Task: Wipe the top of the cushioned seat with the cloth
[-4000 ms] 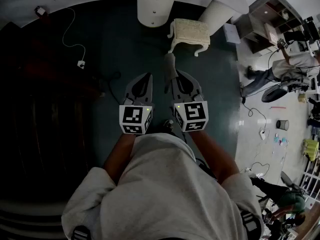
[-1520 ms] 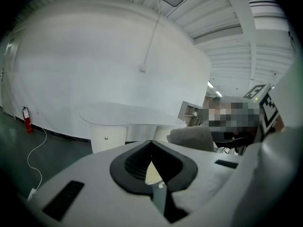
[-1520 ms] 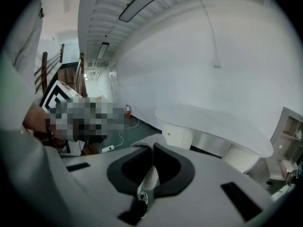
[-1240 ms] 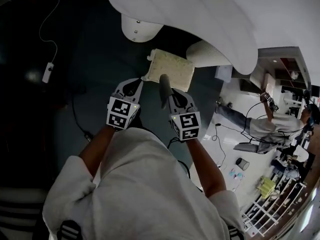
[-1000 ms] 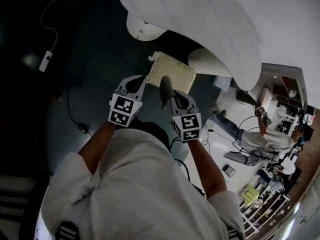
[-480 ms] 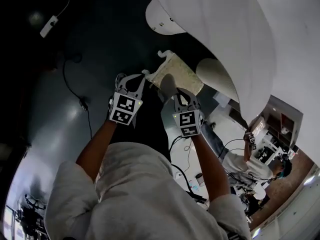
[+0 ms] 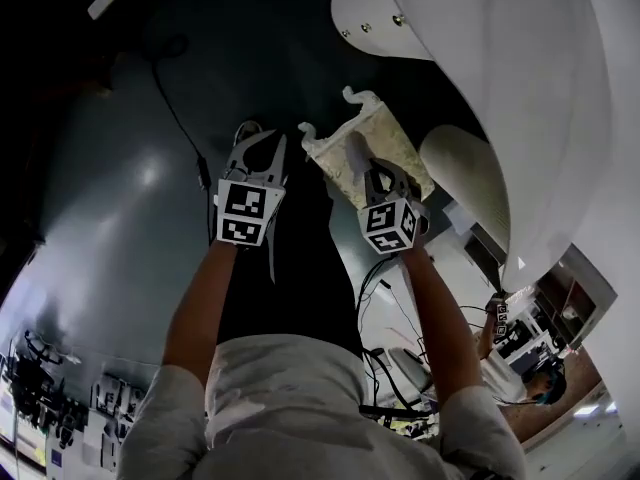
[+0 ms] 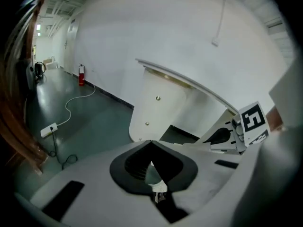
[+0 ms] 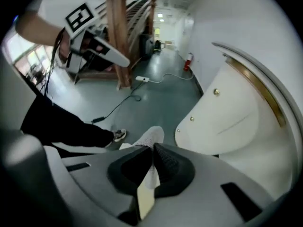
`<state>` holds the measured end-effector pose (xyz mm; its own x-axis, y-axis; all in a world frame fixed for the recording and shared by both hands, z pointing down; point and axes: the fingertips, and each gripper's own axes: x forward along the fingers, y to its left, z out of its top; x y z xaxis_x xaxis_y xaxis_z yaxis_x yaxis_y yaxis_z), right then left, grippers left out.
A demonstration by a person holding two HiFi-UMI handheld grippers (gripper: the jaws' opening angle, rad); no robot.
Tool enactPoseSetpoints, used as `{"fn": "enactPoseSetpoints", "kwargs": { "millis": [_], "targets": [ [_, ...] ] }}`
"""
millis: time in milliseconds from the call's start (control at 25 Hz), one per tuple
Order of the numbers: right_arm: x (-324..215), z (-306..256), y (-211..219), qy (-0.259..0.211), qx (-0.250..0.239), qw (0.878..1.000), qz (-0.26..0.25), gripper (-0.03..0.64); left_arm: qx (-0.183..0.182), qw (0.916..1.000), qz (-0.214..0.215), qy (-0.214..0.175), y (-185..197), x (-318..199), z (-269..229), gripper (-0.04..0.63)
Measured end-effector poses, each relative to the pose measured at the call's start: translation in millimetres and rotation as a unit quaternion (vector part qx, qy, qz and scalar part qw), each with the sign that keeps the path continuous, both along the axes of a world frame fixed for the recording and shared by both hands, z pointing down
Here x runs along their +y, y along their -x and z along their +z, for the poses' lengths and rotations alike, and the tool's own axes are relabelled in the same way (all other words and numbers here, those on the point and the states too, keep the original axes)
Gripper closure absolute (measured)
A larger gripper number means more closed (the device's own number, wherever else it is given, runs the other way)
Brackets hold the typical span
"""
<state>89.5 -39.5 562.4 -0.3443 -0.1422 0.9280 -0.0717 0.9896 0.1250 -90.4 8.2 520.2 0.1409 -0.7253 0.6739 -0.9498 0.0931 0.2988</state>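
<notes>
My right tool (image 7: 372, 173), clamped on the grey mesh cloth (image 9: 150, 138), has now moved over the cream cushioned seat (image 7: 397, 144). The left tool (image 7: 260, 143) is closed and empty. I think wiping can start.

Part of the cushioned seat (image 7: 392, 140) is covered by the right gripper (image 7: 372, 166) in the head view, and only 2 of its curled legs (image 7: 355, 95) are shown. Most of the cloth (image 9: 149, 137) is hidden between the closed jaws; just a tip is seen beyond them. A pale scrap (image 8: 159, 188), low between the jaws of the left gripper (image 8: 150, 143), is too small to be identified. The large white curved structure (image 7: 500, 88) is cut off by the top and right edges.
</notes>
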Motion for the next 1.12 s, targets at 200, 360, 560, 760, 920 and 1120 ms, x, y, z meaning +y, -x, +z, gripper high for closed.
{"fn": "enactPoseSetpoints", "kwargs": {
  "millis": [200,360,560,760,920,1120],
  "targets": [
    [15.2,66.9,9.9,-0.018,0.027,0.989,-0.142,0.603,-0.001,0.9995,-0.022,0.025,-14.6,18.4,54.6,0.581],
    [31.7,120.5,22.5,0.003,0.04,0.978,-0.206,0.603,0.01,0.9982,-0.041,0.043,-24.3,31.2,96.9,0.581],
    [56.4,165.7,28.6,0.038,0.077,0.963,-0.257,0.603,0.032,0.9962,-0.041,0.07,-41.9,52.0,134.1,0.58],
    [69.1,189.4,35.3,0.037,0.098,0.951,-0.293,0.603,0.047,0.9947,-0.047,0.079,-44.6,59.3,161.3,0.58],
    [78.7,196.6,41.4,0.046,0.107,0.946,-0.301,0.603,0.057,0.9923,-0.067,0.087,-40.2,61.4,174.8,0.581],
    [84.9,203.2,41.3,0.056,0.124,0.936,-0.326,0.603,0.058,0.9918,-0.069,0.09,-37.3,58.6,179.5,0.58]
  ]
}}
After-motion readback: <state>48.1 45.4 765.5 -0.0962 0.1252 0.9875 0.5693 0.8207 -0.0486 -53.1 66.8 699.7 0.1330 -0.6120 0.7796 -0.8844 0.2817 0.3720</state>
